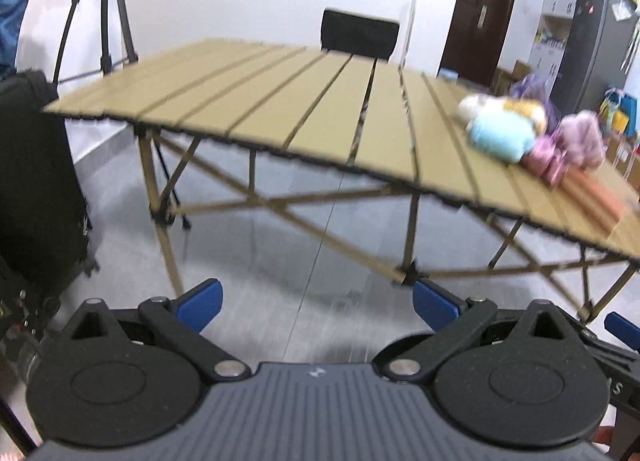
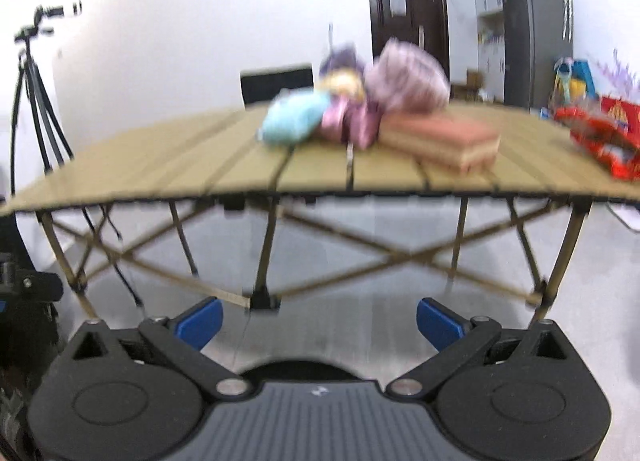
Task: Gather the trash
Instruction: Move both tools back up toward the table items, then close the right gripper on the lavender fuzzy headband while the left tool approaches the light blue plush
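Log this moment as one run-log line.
left gripper: open, empty | right gripper: open, empty | both short of tan slatted folding table | pale blue soft wrapper, red crinkled packet untouched

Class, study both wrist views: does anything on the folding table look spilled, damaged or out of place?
Nothing looks spilled or broken. Crumpled wrappers lie heaped beside a box on the table, with red packaging at its right end. Blur hides finer detail.

The tabletop's left half lies bare, open to approach from its near edge. A heap of soft bags, a flat box and red packets crowd its right side.
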The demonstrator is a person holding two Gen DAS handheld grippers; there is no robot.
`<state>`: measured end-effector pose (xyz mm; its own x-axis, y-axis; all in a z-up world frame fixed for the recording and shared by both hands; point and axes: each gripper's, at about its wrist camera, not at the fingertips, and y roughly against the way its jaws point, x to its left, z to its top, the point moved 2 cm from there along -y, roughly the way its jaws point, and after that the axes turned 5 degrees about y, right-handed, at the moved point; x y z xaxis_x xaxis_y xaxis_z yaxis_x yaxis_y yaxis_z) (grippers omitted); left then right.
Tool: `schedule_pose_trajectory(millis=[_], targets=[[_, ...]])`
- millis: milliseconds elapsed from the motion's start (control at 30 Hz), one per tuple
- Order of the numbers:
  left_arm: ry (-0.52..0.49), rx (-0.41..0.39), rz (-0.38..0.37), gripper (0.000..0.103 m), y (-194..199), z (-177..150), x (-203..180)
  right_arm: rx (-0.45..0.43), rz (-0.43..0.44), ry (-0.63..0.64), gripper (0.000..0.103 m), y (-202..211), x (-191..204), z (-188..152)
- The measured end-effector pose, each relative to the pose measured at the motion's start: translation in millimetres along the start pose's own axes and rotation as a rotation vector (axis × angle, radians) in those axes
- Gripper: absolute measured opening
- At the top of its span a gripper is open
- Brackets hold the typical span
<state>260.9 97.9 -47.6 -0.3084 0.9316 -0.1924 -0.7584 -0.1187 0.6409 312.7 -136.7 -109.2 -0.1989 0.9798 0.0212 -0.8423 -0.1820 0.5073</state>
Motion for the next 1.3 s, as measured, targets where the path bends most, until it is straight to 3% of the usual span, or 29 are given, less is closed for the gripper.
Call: schedule_pose_trajectory(millis=[233,633,1000,1300], targets=[[0.016,-0.067,-0.035,0.103,5.2,29.7,-23.7,-0.164,-0.007,-0.048,0.103,18.3,-31.4,33.2],[0.010,-0.140,-0.058,0.103,-4.4,64.7,-54.6,-0.298,-0.083,-0.080,0.103,14.0,-85.6,77.5],[-0.015,-0.136,-0.080,0.103,-38.7,92.8,-88.4,-0.330,-0.071,-0.040,0.103,-28.6,-96.6,110.8],[-0.034,-0.131,-0.093,0.103,-72.5,118.1,-114.6,-0.277,-0.057,-0.100,0.103,-86.5,-101.3,142.0]])
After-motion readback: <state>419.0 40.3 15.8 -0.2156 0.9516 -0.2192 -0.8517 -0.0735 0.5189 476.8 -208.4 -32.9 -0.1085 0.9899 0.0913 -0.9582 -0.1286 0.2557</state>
